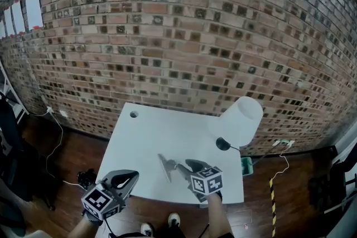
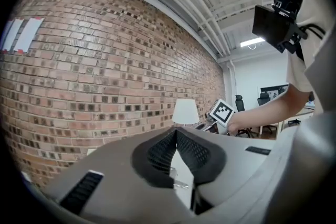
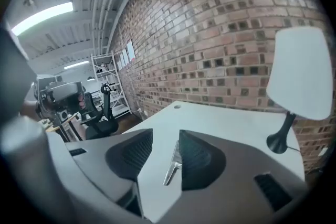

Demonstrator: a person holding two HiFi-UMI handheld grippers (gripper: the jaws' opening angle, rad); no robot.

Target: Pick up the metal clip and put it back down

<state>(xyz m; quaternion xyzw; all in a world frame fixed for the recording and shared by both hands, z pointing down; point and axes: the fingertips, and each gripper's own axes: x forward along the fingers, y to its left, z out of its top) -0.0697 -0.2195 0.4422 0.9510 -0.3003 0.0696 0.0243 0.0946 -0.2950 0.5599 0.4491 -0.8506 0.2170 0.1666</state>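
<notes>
The metal clip [image 1: 167,168] lies on the white table [image 1: 167,136] near its front edge. My right gripper [image 1: 187,167] is low over the table with the clip between its jaws. In the right gripper view the clip [image 3: 172,164] rests on the table against the right pad, with a clear gap to the left pad, so the right gripper [image 3: 165,136] is open. My left gripper [image 1: 127,178] hovers at the table's front left corner, away from the clip. Its pads meet at the tips in the left gripper view [image 2: 176,134], with nothing held.
A white-shaded lamp [image 1: 240,120] with a black base [image 1: 223,144] stands at the table's right side. A cable hole [image 1: 134,114] sits at the far left corner. A brick wall [image 1: 184,36] backs the table. Cables and a green box [image 1: 247,165] lie on the wood floor.
</notes>
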